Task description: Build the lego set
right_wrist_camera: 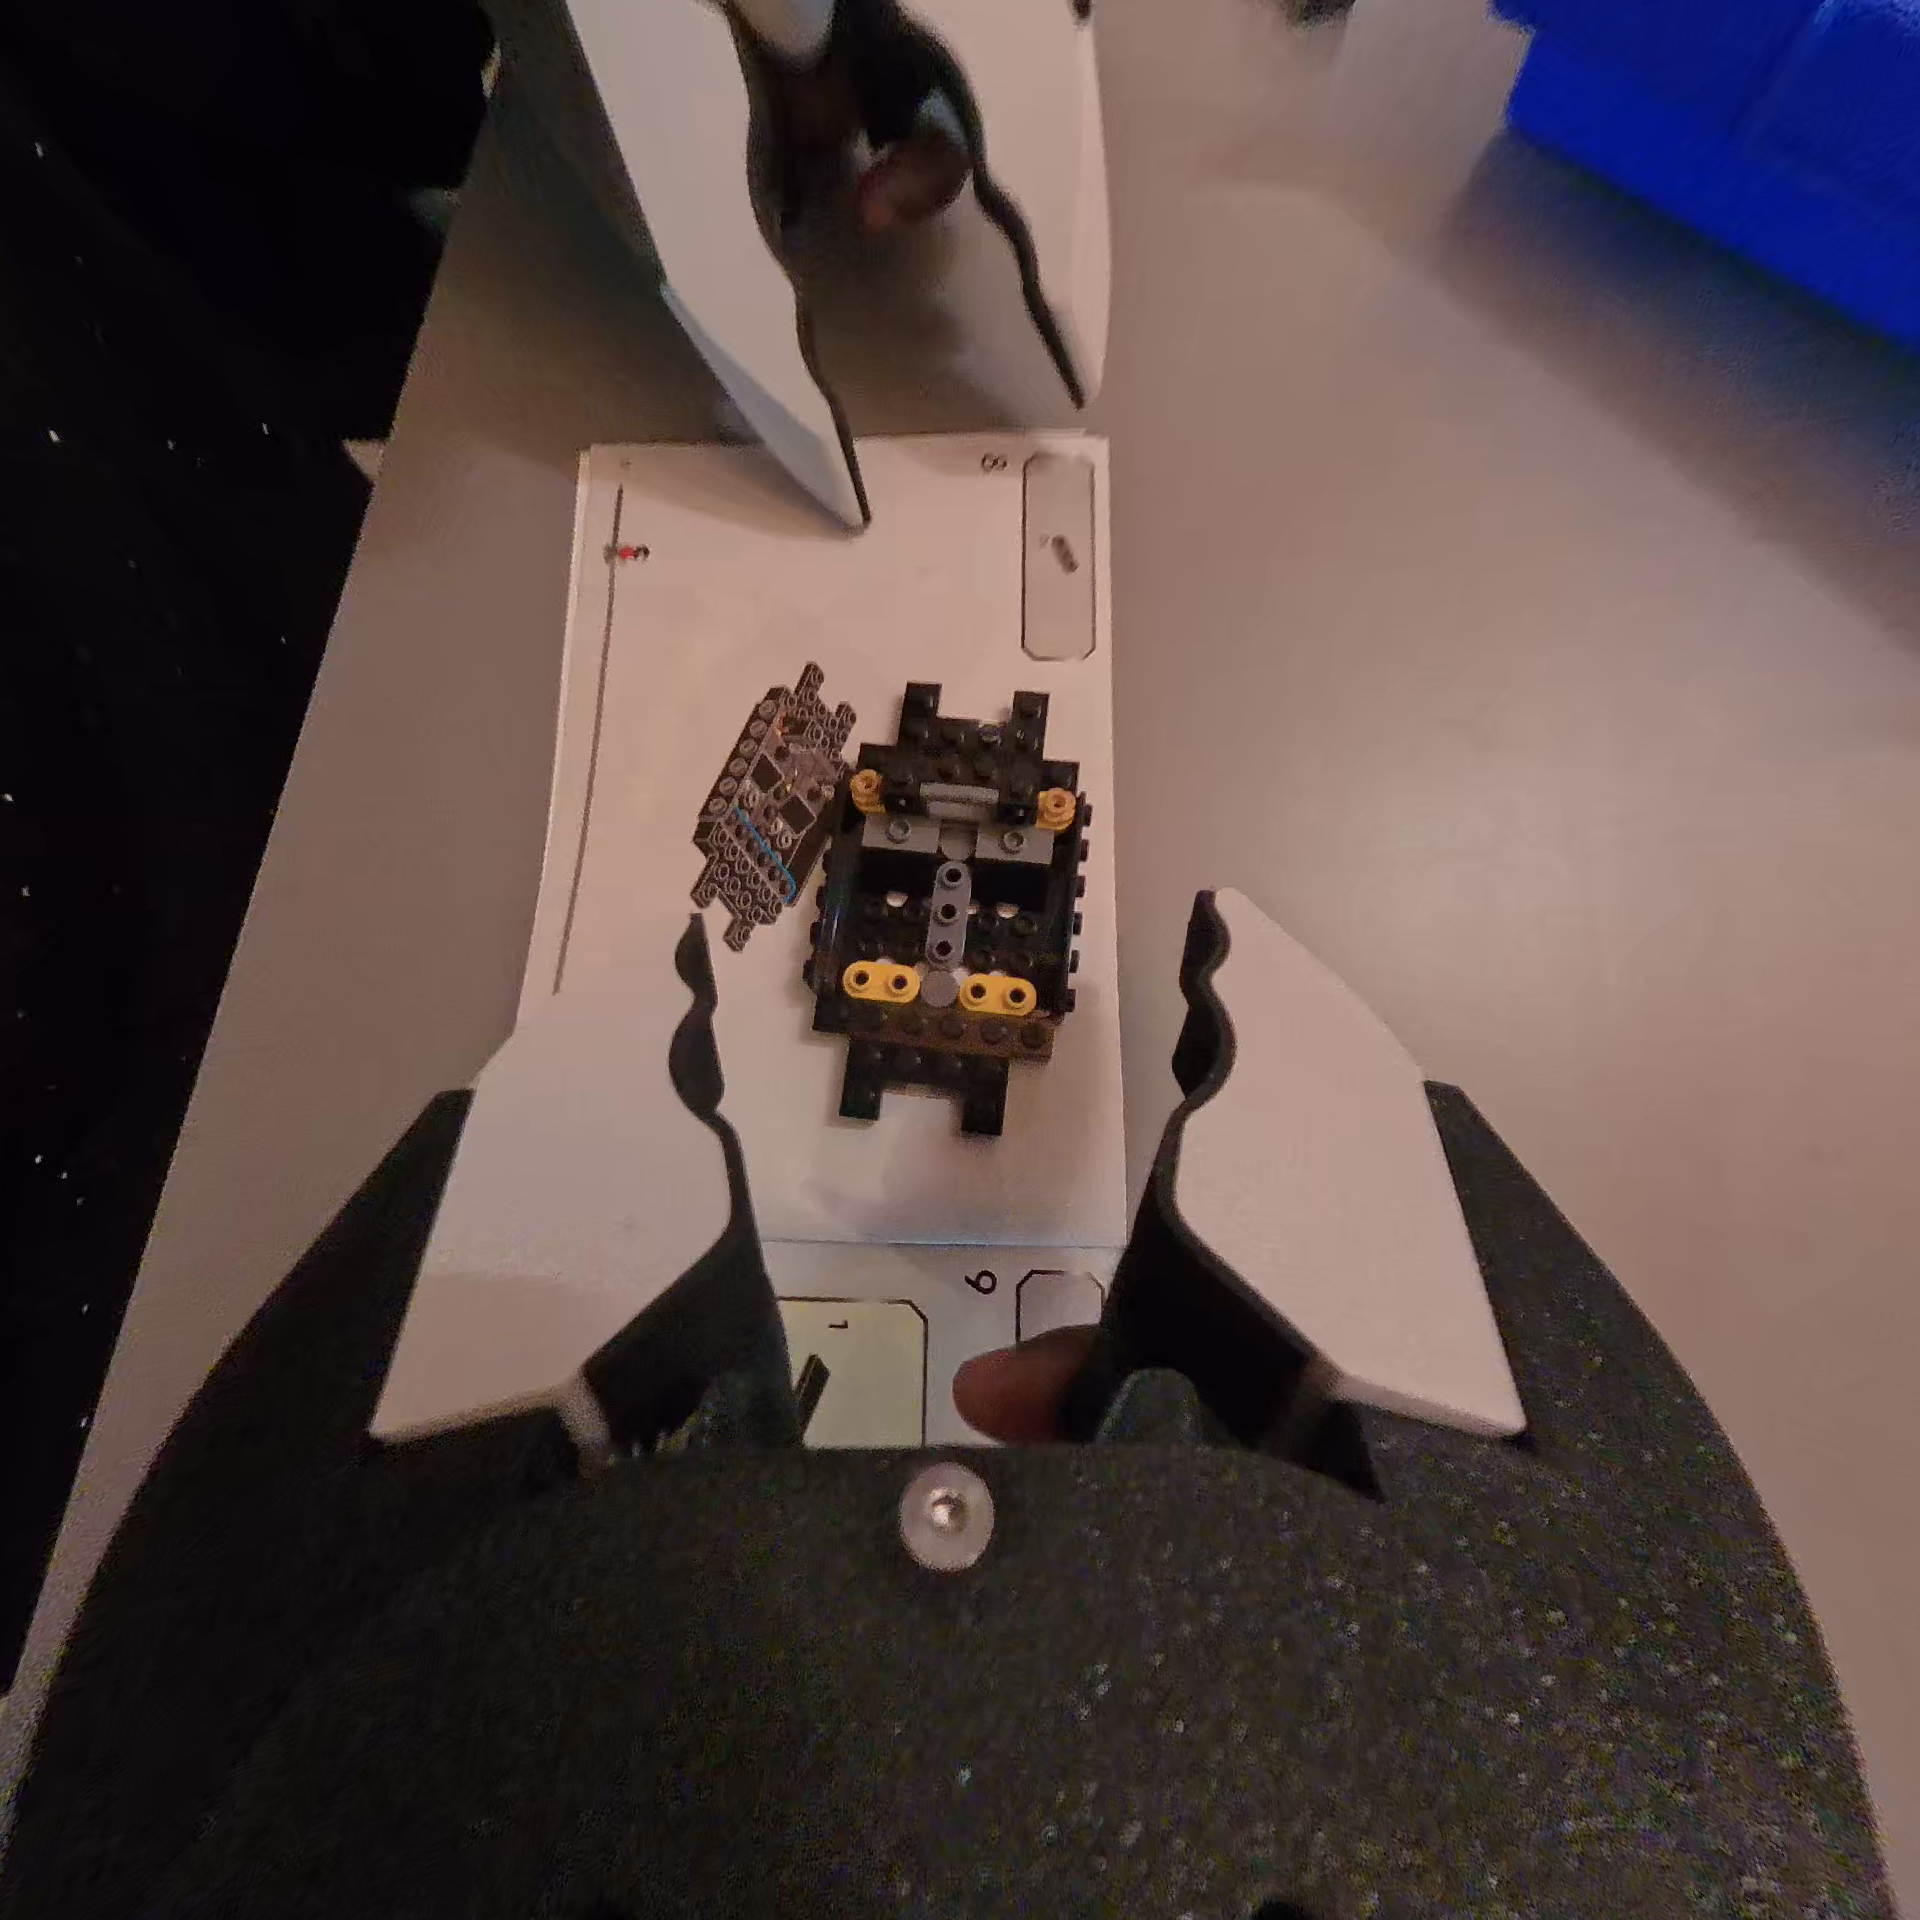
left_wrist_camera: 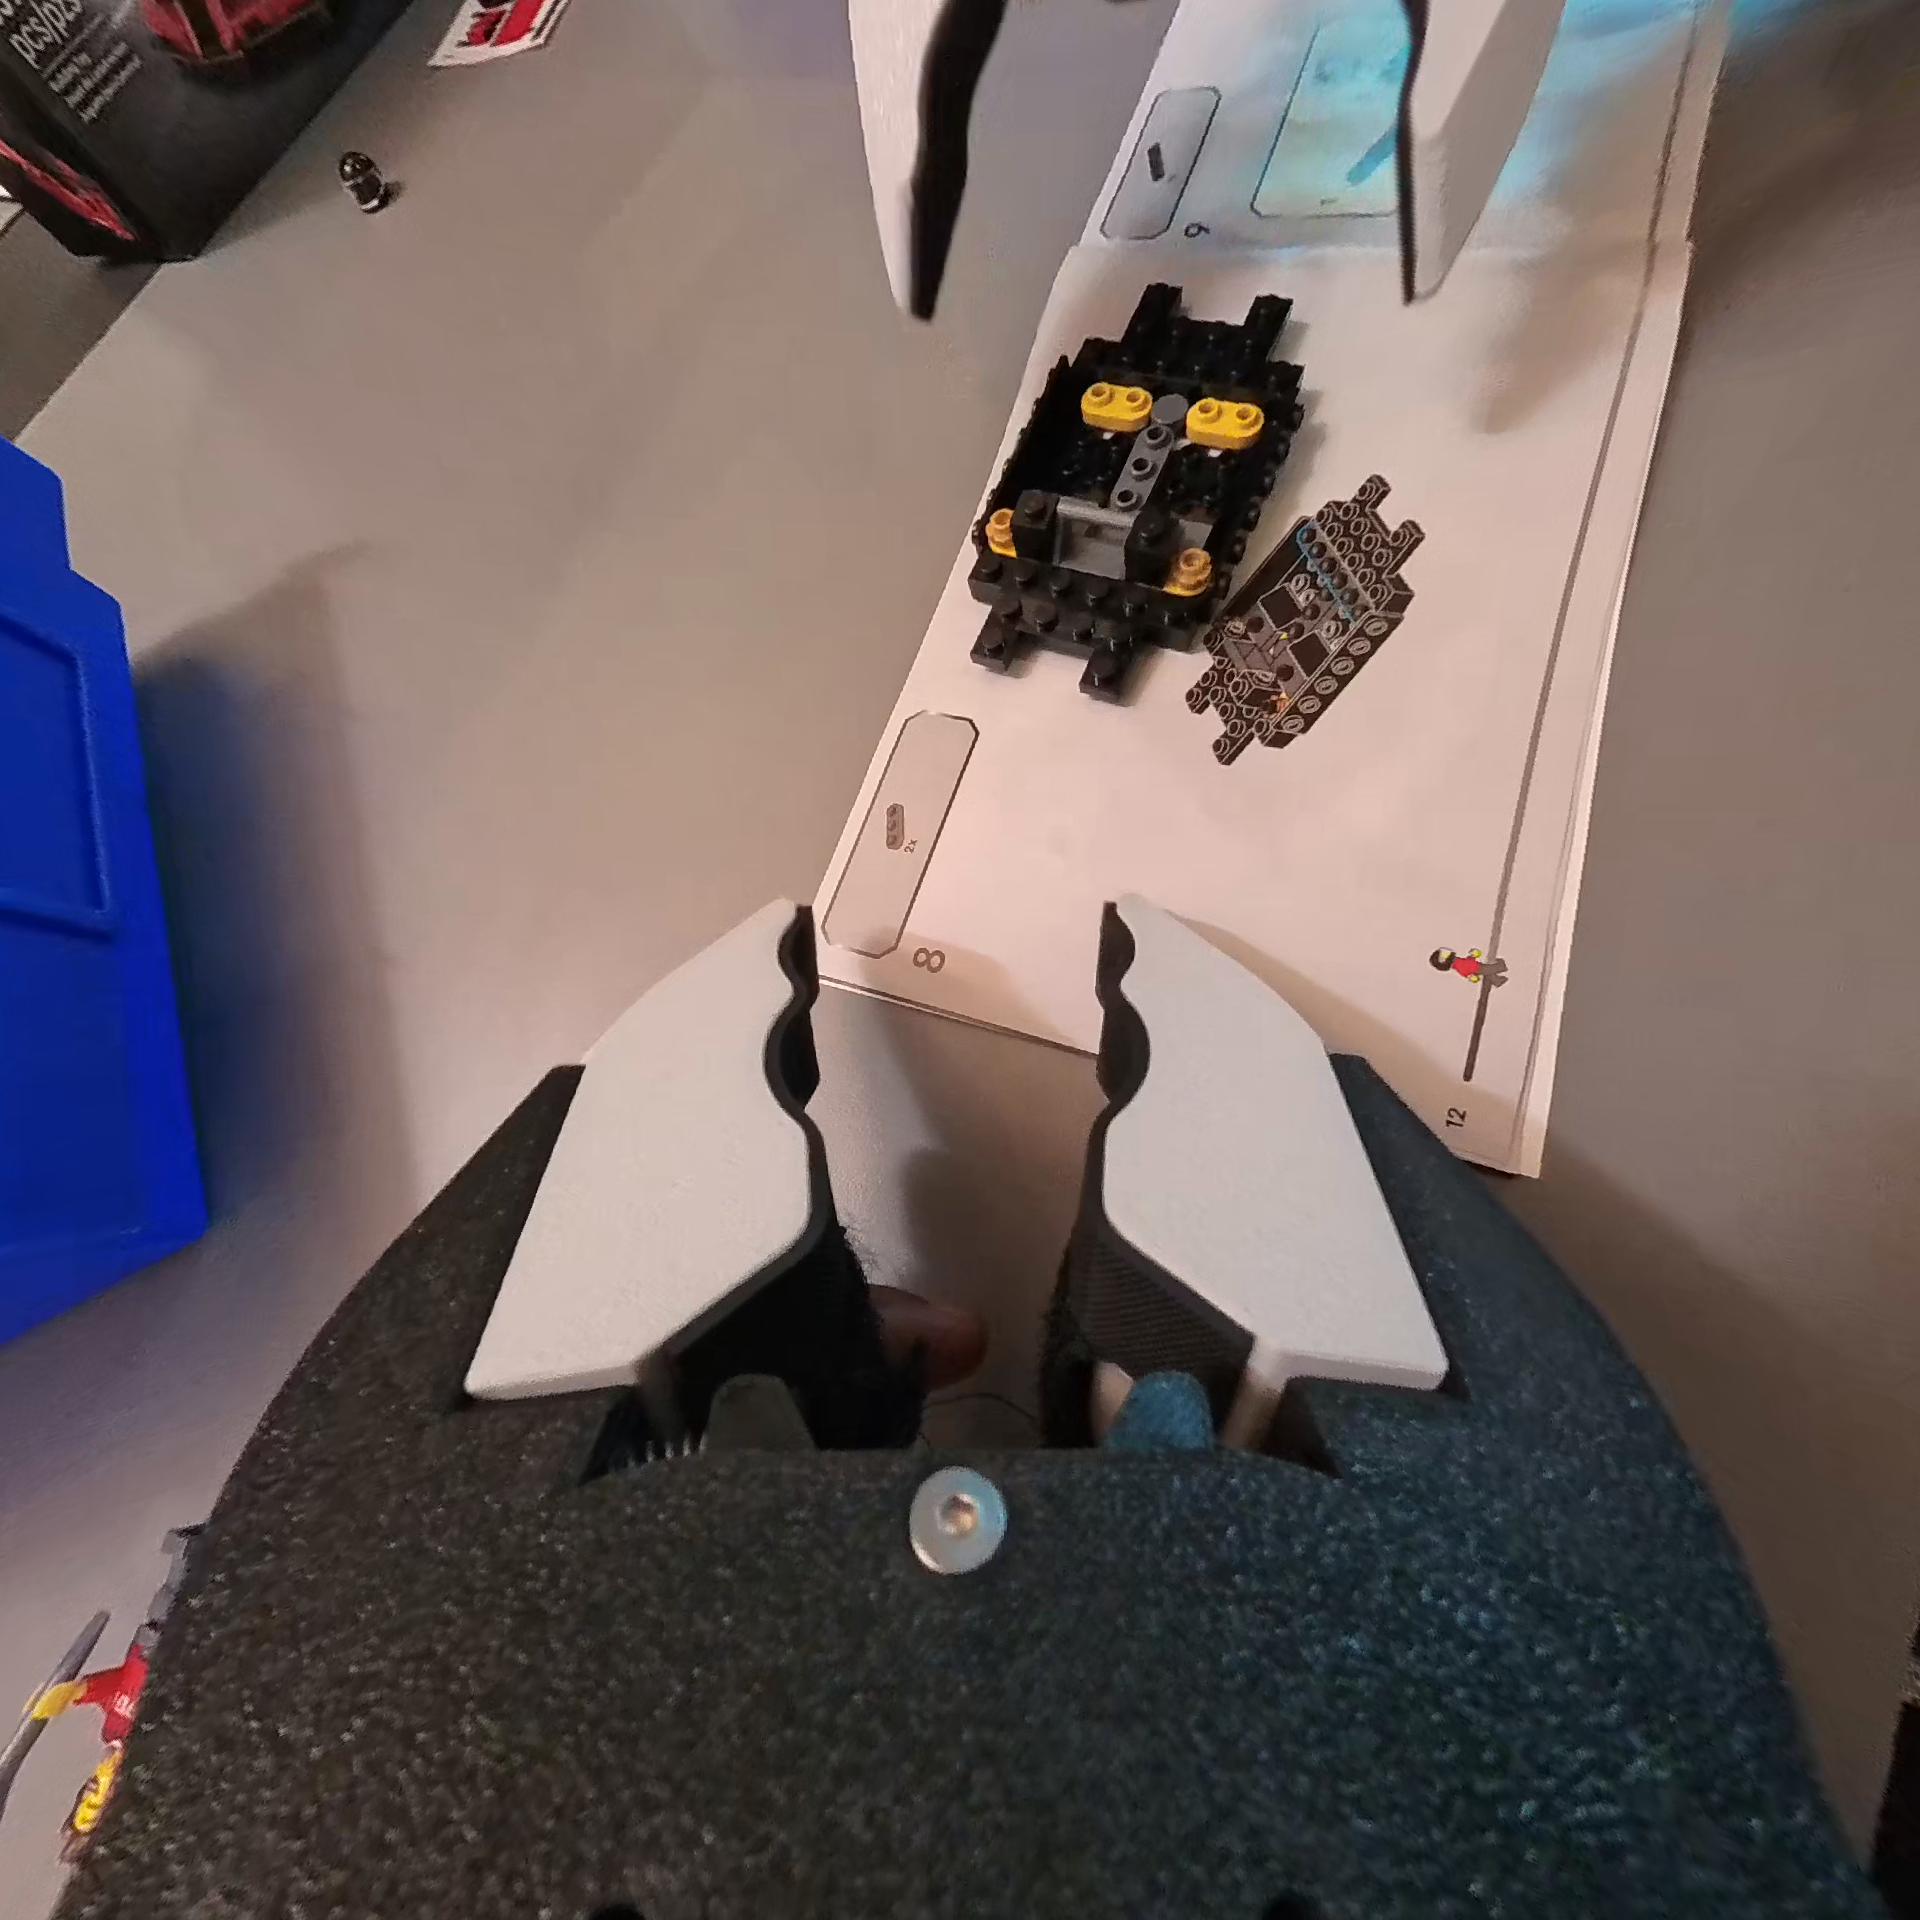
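A black lego build (left_wrist_camera: 1132,488) with yellow and grey pieces lies on the open white instruction booklet (left_wrist_camera: 1299,831). It also shows in the right wrist view (right_wrist_camera: 945,914), on the booklet (right_wrist_camera: 665,1039). My left gripper (left_wrist_camera: 954,914) is open and empty, hovering at the booklet's near edge, short of the build. My right gripper (right_wrist_camera: 945,920) is open and empty, hovering over the build with a finger on either side. Each gripper shows at the top of the other's view: the right one (left_wrist_camera: 1164,301) and the left one (right_wrist_camera: 966,457).
A blue bin (left_wrist_camera: 73,914) stands at the left, also in the right wrist view (right_wrist_camera: 1745,135). A dark box (left_wrist_camera: 125,114) and a small black piece (left_wrist_camera: 366,179) lie at the far left. The grey table (left_wrist_camera: 520,520) ends at a dark edge (right_wrist_camera: 364,447).
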Tool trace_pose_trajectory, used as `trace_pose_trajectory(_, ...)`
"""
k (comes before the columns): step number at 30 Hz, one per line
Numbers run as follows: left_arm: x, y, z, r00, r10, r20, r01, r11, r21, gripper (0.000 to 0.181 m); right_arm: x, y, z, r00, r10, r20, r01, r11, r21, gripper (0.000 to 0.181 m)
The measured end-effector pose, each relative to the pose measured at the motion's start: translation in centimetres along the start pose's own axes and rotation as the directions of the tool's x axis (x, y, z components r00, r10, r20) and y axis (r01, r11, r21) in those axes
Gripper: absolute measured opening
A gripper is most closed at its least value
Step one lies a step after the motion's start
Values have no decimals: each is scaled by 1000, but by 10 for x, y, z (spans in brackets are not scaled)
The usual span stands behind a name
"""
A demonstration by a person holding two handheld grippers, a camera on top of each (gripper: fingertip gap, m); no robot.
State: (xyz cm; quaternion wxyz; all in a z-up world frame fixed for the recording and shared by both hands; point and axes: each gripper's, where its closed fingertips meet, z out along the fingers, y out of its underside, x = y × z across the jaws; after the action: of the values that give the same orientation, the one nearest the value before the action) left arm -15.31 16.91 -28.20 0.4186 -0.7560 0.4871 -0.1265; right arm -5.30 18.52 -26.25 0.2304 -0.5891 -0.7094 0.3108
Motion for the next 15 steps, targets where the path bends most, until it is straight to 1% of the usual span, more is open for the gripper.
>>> trace_pose_trajectory(2, 0, 0, 0, 1000, 0, 5, 0, 1000, -4, 54, 0, -4, -4, 999, 11, -38, -9, 999, 50, 92)
trace_pose_trajectory(4, -1, -2, 0, 1000, -21, 8, 21, 1000, 6, 65, -3, -3, -7, 997, 30, -70, -25, 997, 67, 94)
trace_pose_trajectory(6, -1, -16, -1, 996, -90, -7, 90, 994, 69, 109, -11, -4, -9, 996, 55, -72, -48, 995, 93, 97)
trace_pose_trajectory(7, 2, -24, -3, 990, -132, -41, 136, 985, 108, 119, -17, -5, -8, 996, 70, -62, -63, 992, 106, 99)
trace_pose_trajectory(9, 6, -40, -8, 983, -162, -83, 174, 969, 176, 124, -28, -3, -6, 995, 82, -59, -76, 992, 98, 101)
trace_pose_trajectory(11, 8, -46, -10, 988, -133, -77, 146, 969, 199, 119, -32, 1, -4, 992, 88, -94, -81, 993, 82, 99)
trace_pose_trajectory(12, 9, -46, -11, 991, -116, -73, 128, 973, 191, 111, -32, 3, -5, 989, 101, -108, -92, 993, 79, 94)
trace_pose_trajectory(13, 13, -44, -11, 993, -87, -82, 100, 979, 175, 87, -33, 6, -6, 987, 113, -117, -104, 992, 75, 82)
trace_pose_trajectory(14, 17, -42, -13, 995, -34, -94, 49, 986, 160, 15, -35, 8, -7, 987, 112, -117, -104, 992, 74, 48)
trace_pose_trajectory(15, 13, -43, -15, 999, -16, -47, 24, 986, 166, 0, -38, 8, -8, 989, 98, -110, -89, 993, 83, 1)
